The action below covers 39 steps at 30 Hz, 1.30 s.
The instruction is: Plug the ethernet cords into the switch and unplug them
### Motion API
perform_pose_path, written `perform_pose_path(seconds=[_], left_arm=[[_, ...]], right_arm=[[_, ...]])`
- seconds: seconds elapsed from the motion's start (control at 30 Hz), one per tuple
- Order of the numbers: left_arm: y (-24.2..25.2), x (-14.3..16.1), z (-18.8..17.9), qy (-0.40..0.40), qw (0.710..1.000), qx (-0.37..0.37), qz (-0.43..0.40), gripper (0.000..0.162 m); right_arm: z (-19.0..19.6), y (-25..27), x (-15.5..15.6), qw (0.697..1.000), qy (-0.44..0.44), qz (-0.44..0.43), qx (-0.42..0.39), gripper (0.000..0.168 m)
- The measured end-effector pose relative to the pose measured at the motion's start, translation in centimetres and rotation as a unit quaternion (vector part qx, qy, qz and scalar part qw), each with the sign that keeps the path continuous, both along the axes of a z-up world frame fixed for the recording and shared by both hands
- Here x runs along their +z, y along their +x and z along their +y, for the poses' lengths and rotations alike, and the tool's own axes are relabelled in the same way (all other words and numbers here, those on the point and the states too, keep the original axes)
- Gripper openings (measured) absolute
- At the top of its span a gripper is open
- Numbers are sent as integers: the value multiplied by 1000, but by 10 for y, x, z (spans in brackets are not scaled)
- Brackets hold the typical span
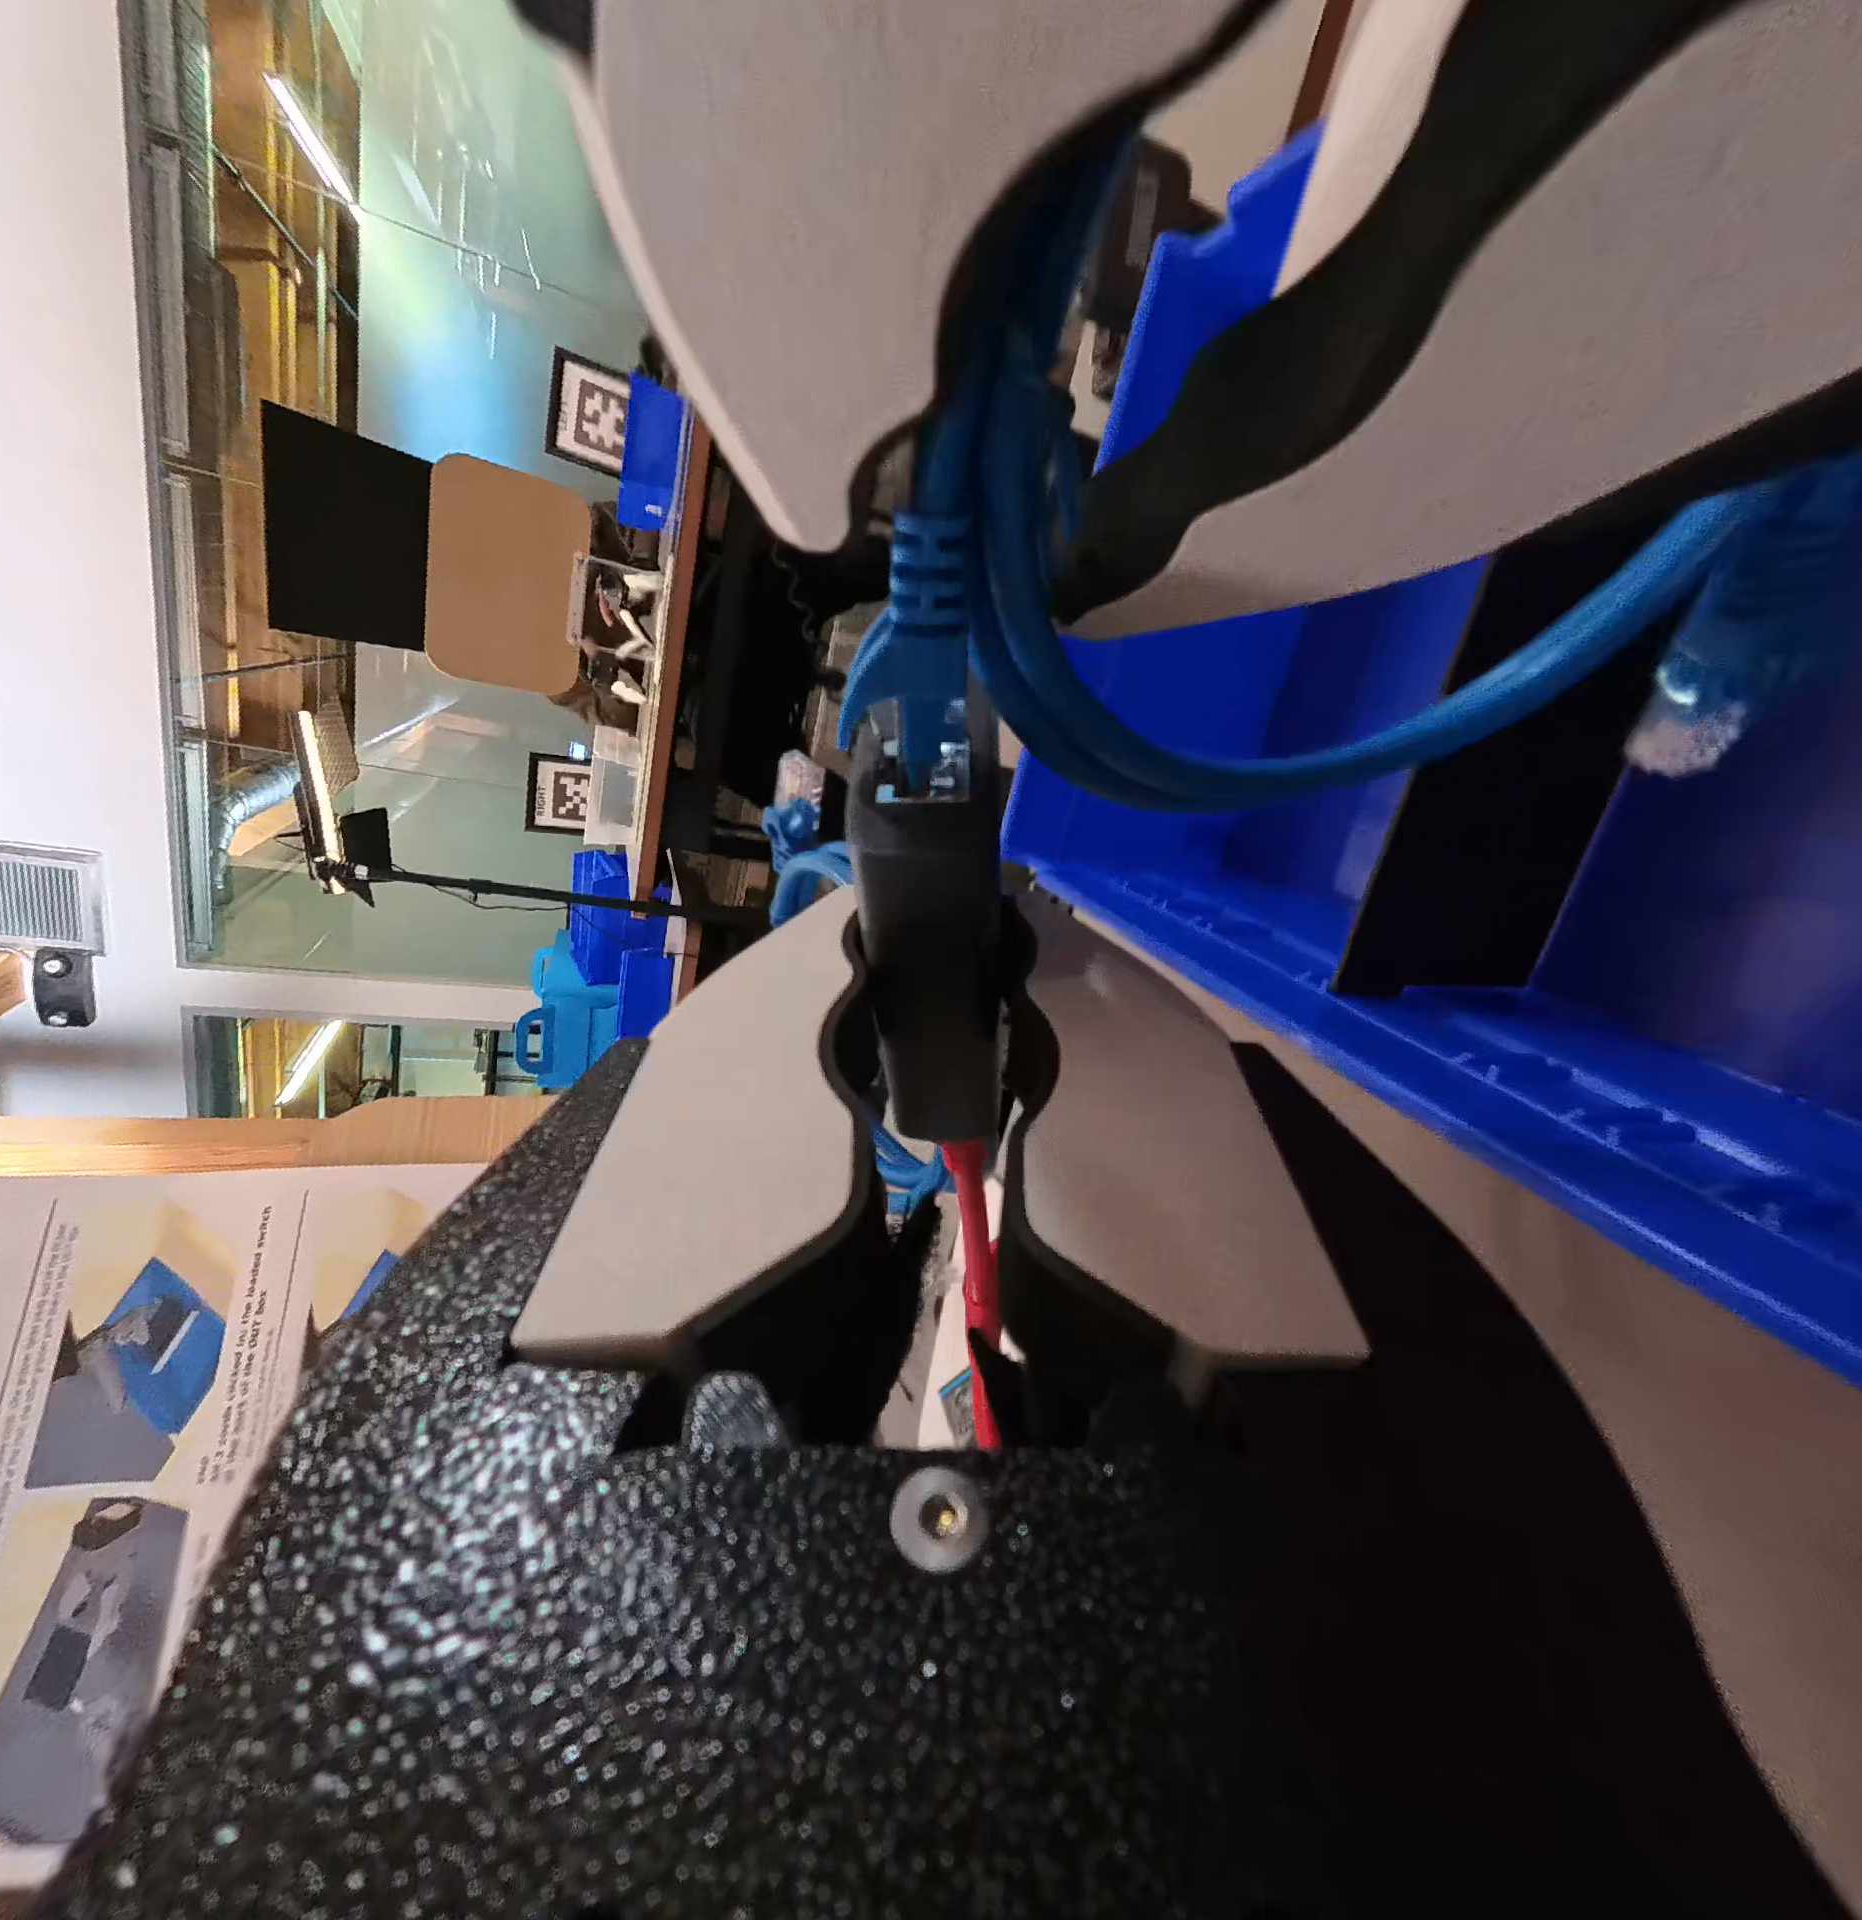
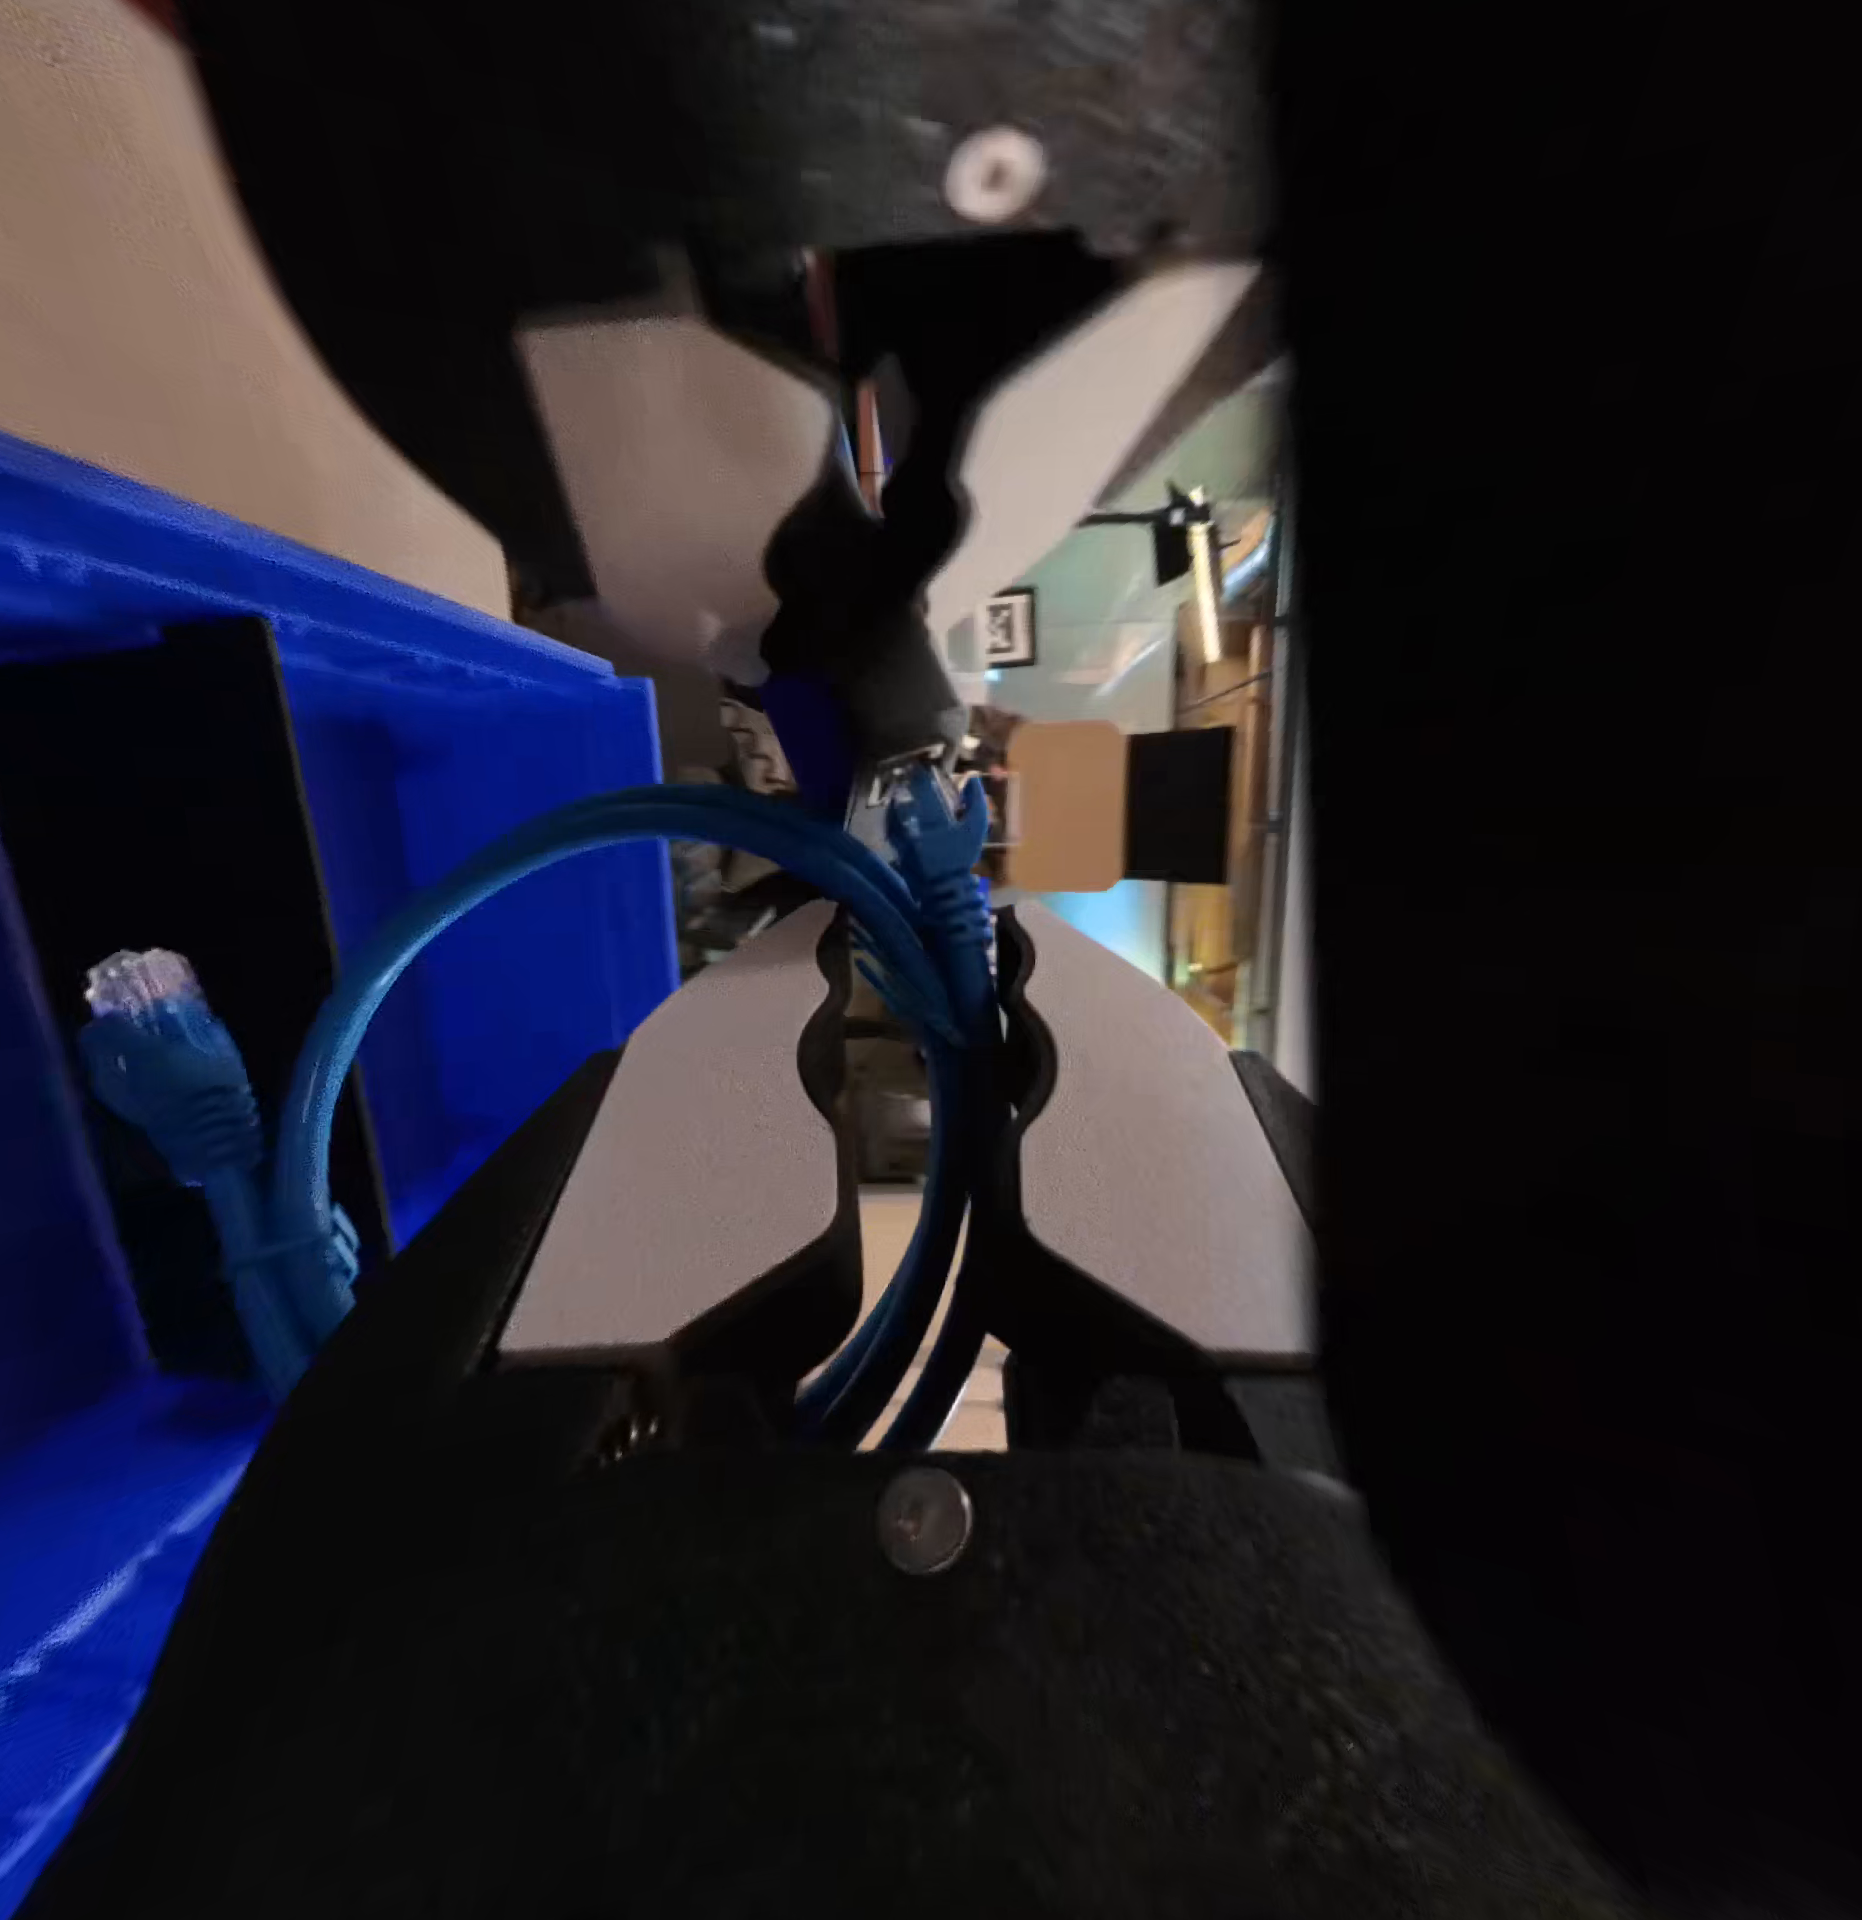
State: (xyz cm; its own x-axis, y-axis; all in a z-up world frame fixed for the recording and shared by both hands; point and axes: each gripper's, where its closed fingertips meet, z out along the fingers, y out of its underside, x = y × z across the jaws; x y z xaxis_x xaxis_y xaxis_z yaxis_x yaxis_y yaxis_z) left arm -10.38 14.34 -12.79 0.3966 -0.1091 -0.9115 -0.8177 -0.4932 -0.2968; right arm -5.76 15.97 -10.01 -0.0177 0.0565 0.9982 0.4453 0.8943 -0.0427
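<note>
Blue Ethernet patch cable point(image 2: 911, 1174) bundled and clamped between right gripper point(image 2: 927, 997) jaws, one plug point(image 1: 922, 665) seated in black socket adapter point(image 1: 932, 935). Adapter pinched in left gripper point(image 1: 932, 1039) jaws, red lead point(image 1: 974, 1278) trailing back from it. Cable's other plug point(image 2: 153, 1023) loose inside blue plastic bin point(image 2: 522, 790), beside black divider point(image 1: 1446, 831). Printed instruction sheet point(image 1: 106, 1455) flat on worktop at left gripper's side.

Blue bin point(image 1: 1374, 935) tight beside claws.
</note>
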Motion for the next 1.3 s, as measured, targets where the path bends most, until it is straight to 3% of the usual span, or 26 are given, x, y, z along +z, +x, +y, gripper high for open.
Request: perform_pose_path(seconds=[0.27, 0.47, 0.63, 0.73, 0.83, 0.9, 1.03, 1.13, 1.23, 1.27, 1.3], left_arm=[[6, -3, -8, -35, 999, -19, 36, 20], [12, 9, -5, 16, 999, -46, -21, 23], [9, 34, -5, 94, 994, -47, -13, 63], [16, 48, -13, 124, 989, -85, 13, 72], [34, 62, -31, 153, 971, -167, 69, 68], [45, 75, -50, 190, 954, -213, 96, 54], [35, 99, -87, 234, 945, -230, 3, 60], [1, 123, -114, 333, 910, -230, -89, 51], [-67, 128, -141, 466, 781, -279, -308, 44], [-89, 115, -139, 472, 759, -274, -355, 45], [-100, 101, -131, 465, 759, -264, -372, 44]], right_arm=[[5, -8, -14, 998, 61, -25, 16, 23], [7, -4, -3, 999, -16, 16, 38, 17], [10, -2, 2, 997, -55, 36, 46, 16], [13, 2, 7, 995, -70, 47, 54, 16], [20, 9, 11, 992, -94, 55, 62, 17], [27, 14, 12, 988, -121, 60, 68, 16], [43, 26, 21, 977, -176, 93, 74, 15], [46, 33, 33, 961, -226, 128, 95, 14], [38, 36, 43, 942, -270, 154, 130, 10], [33, 36, 47, 934, -285, 159, 146, 10], [27, 36, 50, 926, -299, 161, 162, 10]])
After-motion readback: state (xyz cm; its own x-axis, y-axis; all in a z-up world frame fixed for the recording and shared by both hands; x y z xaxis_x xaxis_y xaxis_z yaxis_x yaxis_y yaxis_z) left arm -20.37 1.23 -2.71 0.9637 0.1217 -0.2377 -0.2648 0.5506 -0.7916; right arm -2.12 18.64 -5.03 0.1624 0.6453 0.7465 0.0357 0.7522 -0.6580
